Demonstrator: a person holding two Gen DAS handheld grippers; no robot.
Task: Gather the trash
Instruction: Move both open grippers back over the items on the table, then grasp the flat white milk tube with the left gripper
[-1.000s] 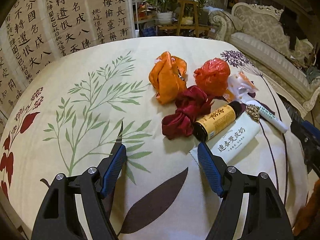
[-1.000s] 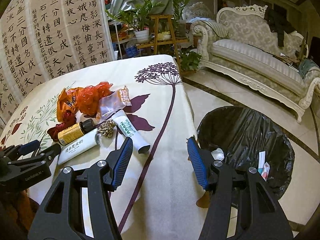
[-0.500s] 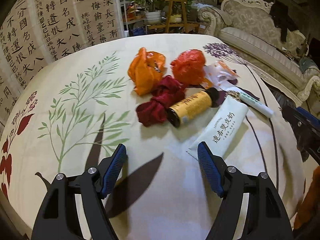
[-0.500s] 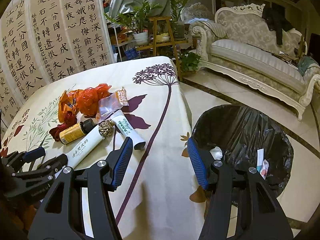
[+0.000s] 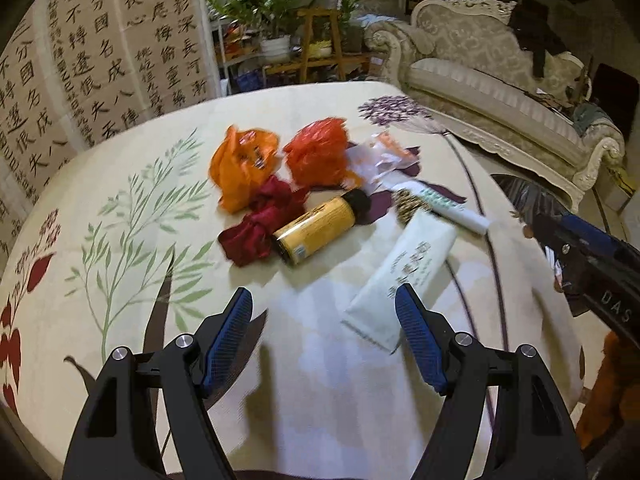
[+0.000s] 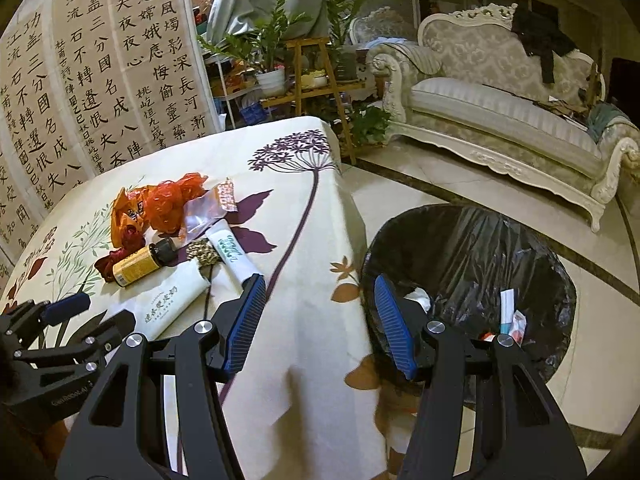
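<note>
Trash lies in a cluster on the flower-print table: an orange plastic bag (image 5: pixel 244 164), a red plastic bag (image 5: pixel 318 152), a dark red cloth (image 5: pixel 260 228), a yellow bottle (image 5: pixel 316 228) with a black cap, a pale green tube (image 5: pixel 404 276), a white tube (image 5: pixel 440 206) and a clear wrapper (image 5: pixel 380 156). My left gripper (image 5: pixel 324 336) is open and empty, low over the table just short of the pale tube. My right gripper (image 6: pixel 320 316) is open and empty at the table's right edge, beside the black-lined trash bin (image 6: pixel 472 248).
The bin holds a few scraps (image 6: pixel 512 320). A cream sofa (image 6: pixel 500 112) stands behind it on the tiled floor. A calligraphy screen (image 6: pixel 100 64) and potted plants (image 6: pixel 276 52) stand behind the table. The left gripper shows at the lower left of the right wrist view (image 6: pixel 60 320).
My left gripper has swung right and drawn back a little, so the trash cluster has shifted left and further off in its view. My right gripper has moved slightly left toward the table.
</note>
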